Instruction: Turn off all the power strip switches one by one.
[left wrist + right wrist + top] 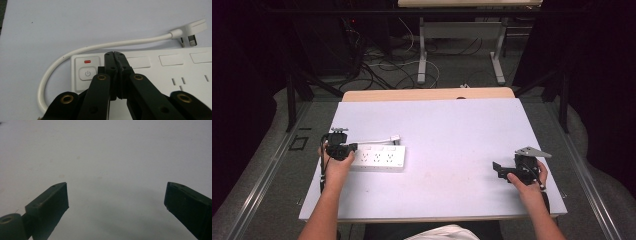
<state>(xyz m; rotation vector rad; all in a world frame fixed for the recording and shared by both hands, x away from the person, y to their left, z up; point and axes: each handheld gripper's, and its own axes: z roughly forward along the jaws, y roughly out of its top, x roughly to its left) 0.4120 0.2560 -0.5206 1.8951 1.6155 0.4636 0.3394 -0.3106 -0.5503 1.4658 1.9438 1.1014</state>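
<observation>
White table [452, 130], left hand-held gripper [115, 53] closed over power strip [175, 75], right hand-held gripper [116, 195] wide.

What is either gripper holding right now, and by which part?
Nothing is held. The left gripper is shut with nothing between its jaws, tips over the power strip beside its power button. The right gripper is open above the bare table.

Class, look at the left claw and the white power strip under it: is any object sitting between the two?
Nothing visible does. The left claw, jaws shut, sits directly over the power strip beside its power button.
</observation>
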